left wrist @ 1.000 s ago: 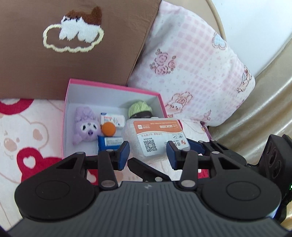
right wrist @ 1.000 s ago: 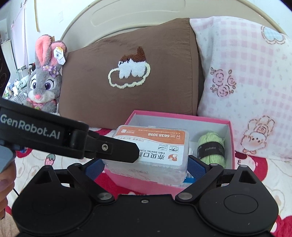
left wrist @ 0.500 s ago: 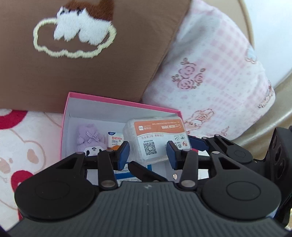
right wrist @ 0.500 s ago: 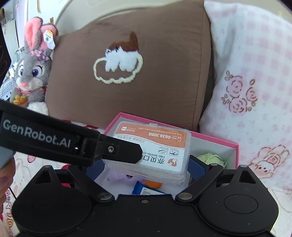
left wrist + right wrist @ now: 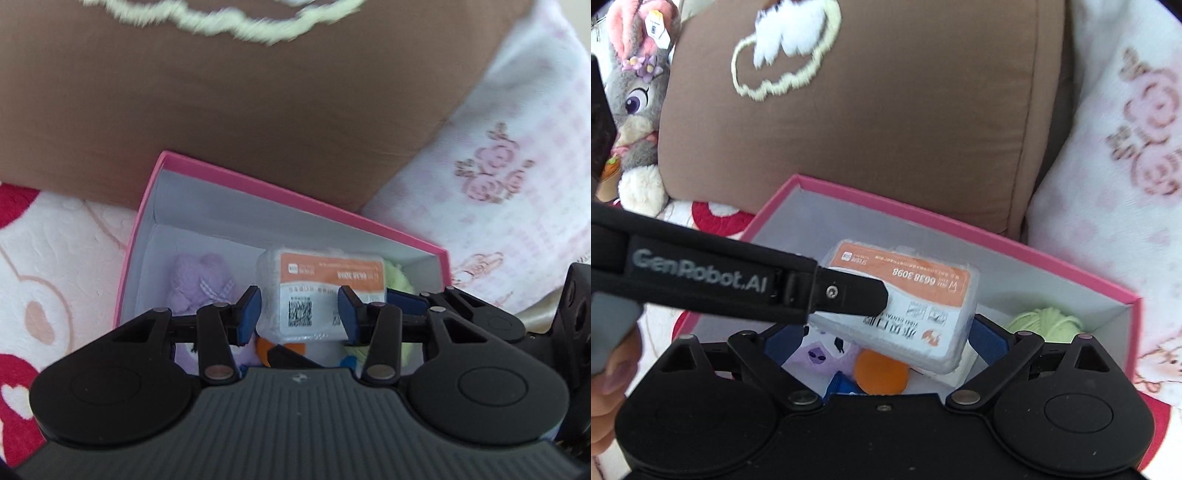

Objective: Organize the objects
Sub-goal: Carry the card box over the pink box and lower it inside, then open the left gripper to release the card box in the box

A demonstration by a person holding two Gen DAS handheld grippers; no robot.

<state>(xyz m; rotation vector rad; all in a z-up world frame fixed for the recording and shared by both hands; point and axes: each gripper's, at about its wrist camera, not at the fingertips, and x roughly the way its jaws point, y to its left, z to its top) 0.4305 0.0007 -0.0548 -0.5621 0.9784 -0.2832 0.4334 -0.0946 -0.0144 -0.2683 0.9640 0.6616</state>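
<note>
We've got the floss pack (image 5: 905,302) tilted over the pink box (image 5: 1027,254), just above the orange ball (image 5: 881,371). Left gripper (image 5: 299,314) looks clamped on it; right gripper (image 5: 886,341) flanks it, grip unclear.

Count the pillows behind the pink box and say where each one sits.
2. The brown pillow with the embroidered cloud leans directly behind the pink box. The pink-and-white floral pillow sits to its right. Others may lie outside the views.
</note>
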